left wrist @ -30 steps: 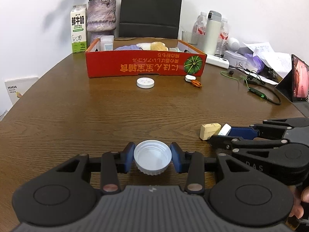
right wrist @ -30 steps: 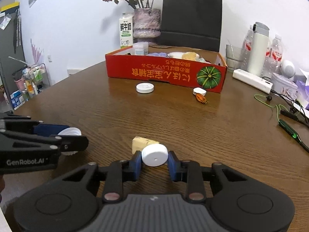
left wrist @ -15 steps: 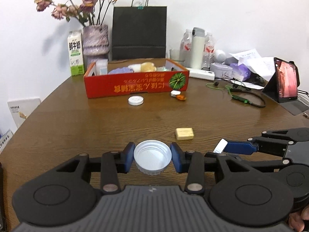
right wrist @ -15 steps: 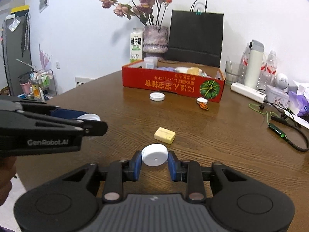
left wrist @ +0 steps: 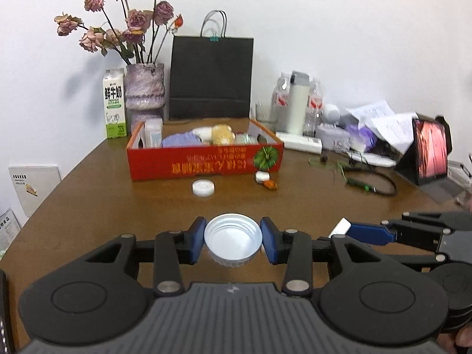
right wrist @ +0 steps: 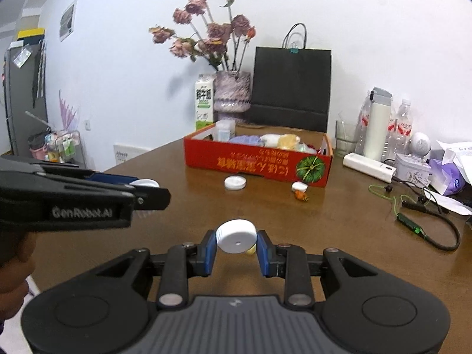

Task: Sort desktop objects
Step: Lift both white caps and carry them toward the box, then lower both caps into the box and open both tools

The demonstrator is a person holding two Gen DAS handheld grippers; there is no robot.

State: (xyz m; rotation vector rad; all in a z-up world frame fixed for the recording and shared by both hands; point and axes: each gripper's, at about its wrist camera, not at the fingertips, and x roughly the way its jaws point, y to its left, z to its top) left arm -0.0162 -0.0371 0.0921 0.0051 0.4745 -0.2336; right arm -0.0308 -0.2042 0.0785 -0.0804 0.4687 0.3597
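Between the near edge and the red cardboard box (left wrist: 206, 166) the wooden table (left wrist: 118, 206) lies mostly bare, a broad lane interrupted only by a white lid (left wrist: 203, 188), a small white cap (left wrist: 262, 176) and an orange bit (left wrist: 270, 185) just before the box. To the right, a green cable (right wrist: 413, 221), a white power strip (right wrist: 370, 167) and bottles (right wrist: 380, 124) crowd the surface. A yellowish block (right wrist: 250, 250), probably low, sits near the front.
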